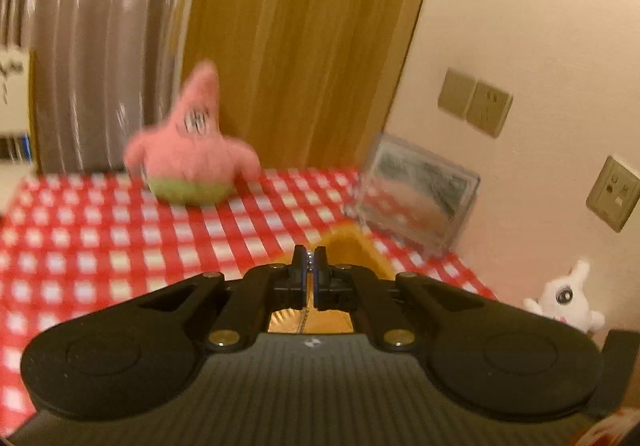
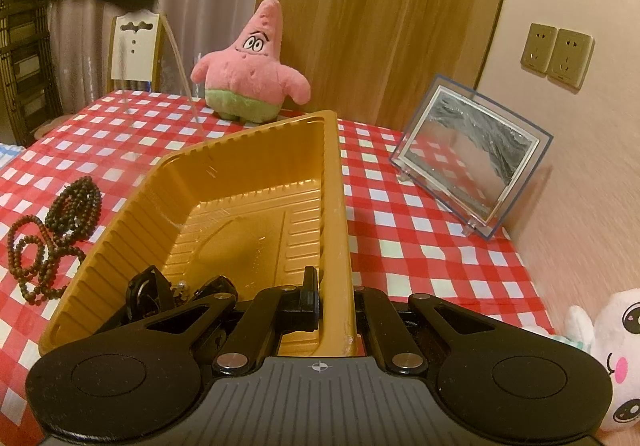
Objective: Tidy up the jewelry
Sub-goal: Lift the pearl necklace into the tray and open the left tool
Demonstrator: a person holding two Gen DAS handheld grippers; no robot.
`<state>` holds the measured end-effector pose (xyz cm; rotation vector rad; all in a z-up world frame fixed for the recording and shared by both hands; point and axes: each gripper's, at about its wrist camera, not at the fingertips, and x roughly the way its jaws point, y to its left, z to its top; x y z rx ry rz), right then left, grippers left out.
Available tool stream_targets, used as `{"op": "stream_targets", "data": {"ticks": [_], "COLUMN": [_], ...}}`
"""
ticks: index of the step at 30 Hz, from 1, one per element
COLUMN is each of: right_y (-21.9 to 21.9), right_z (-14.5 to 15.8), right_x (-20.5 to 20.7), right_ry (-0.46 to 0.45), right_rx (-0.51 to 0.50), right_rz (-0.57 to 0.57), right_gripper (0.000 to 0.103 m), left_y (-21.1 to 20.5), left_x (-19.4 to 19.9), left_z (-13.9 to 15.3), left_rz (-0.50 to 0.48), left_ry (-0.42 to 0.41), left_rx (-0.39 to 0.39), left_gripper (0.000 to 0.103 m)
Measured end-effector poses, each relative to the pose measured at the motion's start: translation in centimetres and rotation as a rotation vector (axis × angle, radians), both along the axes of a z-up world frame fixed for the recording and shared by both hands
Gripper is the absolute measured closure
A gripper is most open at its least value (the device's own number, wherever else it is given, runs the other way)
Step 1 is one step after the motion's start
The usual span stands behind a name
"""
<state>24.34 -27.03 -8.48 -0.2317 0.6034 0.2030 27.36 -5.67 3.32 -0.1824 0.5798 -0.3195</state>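
Thin pale metal chain [image 2: 182, 66], fine-linked as far as I can tell, is pinched in my left gripper [image 1: 309, 266]. The jaws are together on it and the rest dangles above the table, back-left of the tray. The gold ribbed plastic tray [image 2: 256, 150] is thin-walled, glossy and rectangular. My right gripper [image 2: 334, 298] is clamped on its right wall, one finger inside and one outside. Black jewellery pieces with a bit of silver [image 2: 148, 292] lie in the tray's near-left corner; I can't tell what they are. Dark brown bead strands [image 2: 52, 222], small round beads in loose loops, lie on the cloth just left of the tray, not yet sorted.

Risks: the chain is slick and thin, so it could slip out of the pinch. If it swings it could drape over the rim or land outside the tray. It may also snag on the black pieces. The tray is light and flexy, and held by one wall it could tilt or buckle.

Red-and-white checked tablecloth [image 2: 420, 246], smooth. Pink star-shaped plush [image 2: 252, 74] behind the tray, clear-edged glass picture frame [image 2: 468, 162] to the right, white plush [image 2: 616, 366] at the table's near-right edge.
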Motion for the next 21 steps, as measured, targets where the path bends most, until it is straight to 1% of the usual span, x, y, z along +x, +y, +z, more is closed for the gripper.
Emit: {"op": "stream_targets", "data": {"ticks": [4,7,9,11,13,15,17,18,19,21], "right_y": [-0.1,-0.1,-0.1,-0.1,-0.1,-0.1,-0.1,-0.1,-0.1,-0.1], "right_z": [0.0,-0.1,-0.1,-0.1,-0.2,-0.2,-0.2,-0.2,-0.2,-0.2], "right_x": [0.0,0.0,0.0,0.0,0.0,0.0,0.0,0.0,0.0,0.1], "right_ry": [0.003,0.005,0.007,0.007,0.009,0.011,0.011,0.012,0.013,0.014], "right_rx": [0.002,0.004,0.004,0.003,0.002,0.002,0.002,0.002,0.002,0.002], "right_rz": [-0.002,-0.004,-0.005,-0.005,-0.006,-0.007,-0.007,-0.007,-0.008,-0.009], "right_gripper": [0.1,0.1,0.1,0.1,0.1,0.1,0.1,0.1,0.1,0.1], "left_y": [-1.1,-1.7,-1.9,-2.1,-2.4,-2.9,-3.1,-3.1,-3.0,-2.8], "left_x": [0.7,0.7,0.6,0.5,0.5,0.3,0.0,-0.2,-0.5,-0.8], "left_z": [-4.6,-7.3,-8.6,-9.4,-9.7,-9.9,-9.9,-9.9,-9.8,-9.5], "left_rz": [-0.013,-0.015,-0.016,-0.016,-0.037,-0.047,-0.054,-0.06,-0.06,-0.059], "left_ry": [0.134,0.204,0.24,0.258,0.268,0.275,0.277,0.284,0.287,0.282], "left_rx": [-0.039,-0.043,-0.047,-0.059,-0.07,-0.065,-0.055,-0.056,-0.059,-0.065], "left_gripper": [0.101,0.101,0.101,0.101,0.101,0.1,0.094,0.088,0.084,0.082]}}
